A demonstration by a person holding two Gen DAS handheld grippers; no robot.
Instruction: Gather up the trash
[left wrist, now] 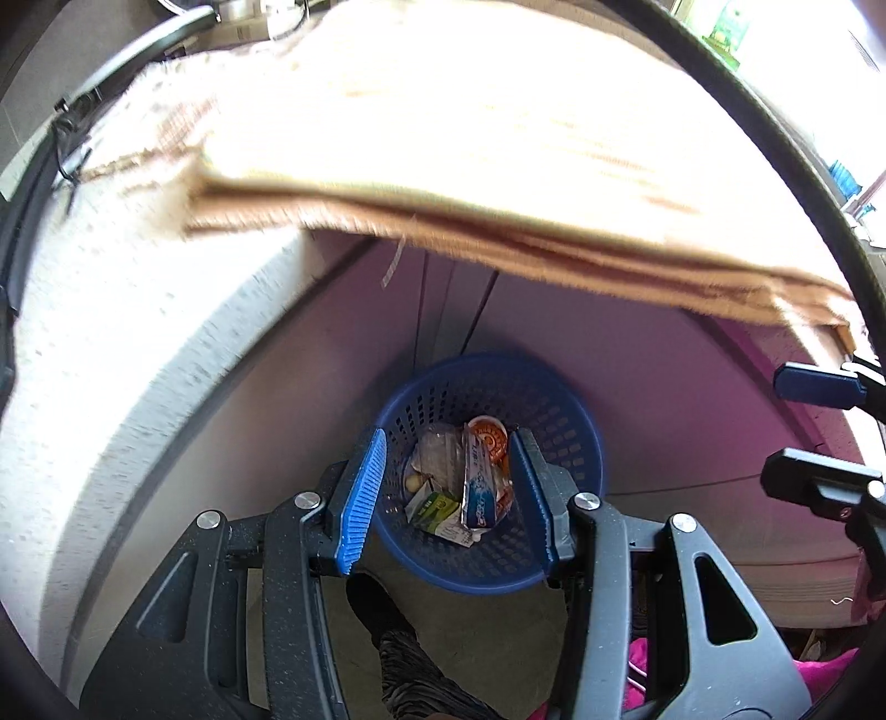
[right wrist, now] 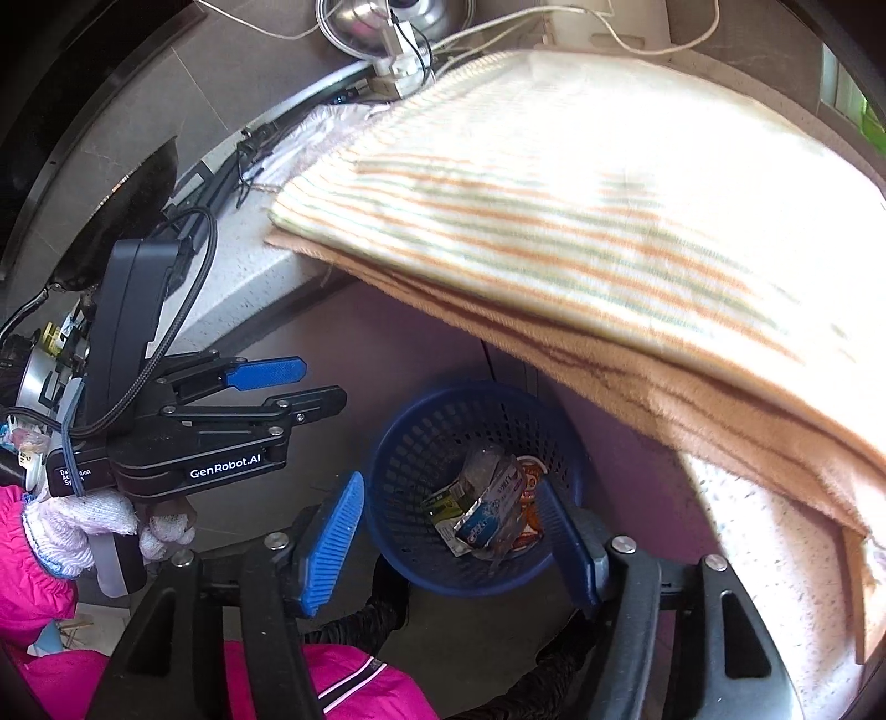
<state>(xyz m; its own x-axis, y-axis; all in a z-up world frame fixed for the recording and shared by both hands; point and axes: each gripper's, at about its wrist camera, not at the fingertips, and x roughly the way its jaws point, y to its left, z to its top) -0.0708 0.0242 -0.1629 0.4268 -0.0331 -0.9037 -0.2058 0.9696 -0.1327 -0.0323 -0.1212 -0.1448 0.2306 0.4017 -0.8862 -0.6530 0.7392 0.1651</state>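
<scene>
A blue perforated basket [left wrist: 576, 437] stands on the floor against the cabinet, below both grippers. In it lie a blue-and-white wrapper [left wrist: 479, 490], an orange lid [left wrist: 490, 437], a green carton [left wrist: 437, 507] and clear plastic [left wrist: 437, 454]. My left gripper [left wrist: 448, 498] hangs above the basket, open, with nothing between its blue pads. At the right edge of this view my right gripper [left wrist: 797, 432] is also open. In the right wrist view the basket [right wrist: 387, 443] and wrapper [right wrist: 487, 515] lie beneath my right gripper [right wrist: 451, 545], which is empty. A gloved hand [right wrist: 83, 526] holds the left gripper [right wrist: 324, 382].
A folded striped towel [left wrist: 498, 166] overhangs the edge of the white speckled counter [left wrist: 111, 332] just above the basket. Cables and a metal bowl [right wrist: 398, 33] sit at the counter's back. A person's dark shoe [left wrist: 376, 609] and pink jacket [right wrist: 343, 687] are beside the basket.
</scene>
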